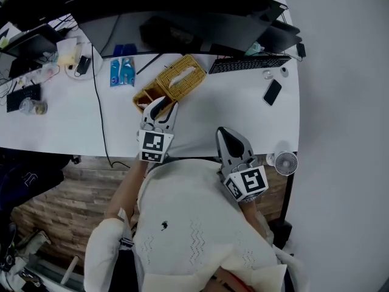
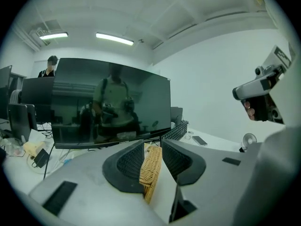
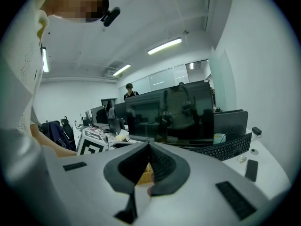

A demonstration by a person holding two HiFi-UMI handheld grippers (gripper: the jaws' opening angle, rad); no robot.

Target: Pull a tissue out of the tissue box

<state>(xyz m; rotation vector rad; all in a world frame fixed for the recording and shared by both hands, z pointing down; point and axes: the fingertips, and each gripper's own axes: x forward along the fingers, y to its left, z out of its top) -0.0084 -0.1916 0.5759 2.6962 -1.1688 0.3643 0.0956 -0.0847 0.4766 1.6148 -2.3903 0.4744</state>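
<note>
Two grippers — left gripper (image 1: 163,107) jaws stood apart, one end of the woven tissue box (image 1: 180,79) between them; right gripper (image 1: 227,132) jaws were together, empty.

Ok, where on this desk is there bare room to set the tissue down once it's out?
The widest bare patch of desk lies between the tissue box, the keyboard and the phone. The near strip left of the black cable is also free. It is crowded at the far-left end, from the blue packets outward.
</note>
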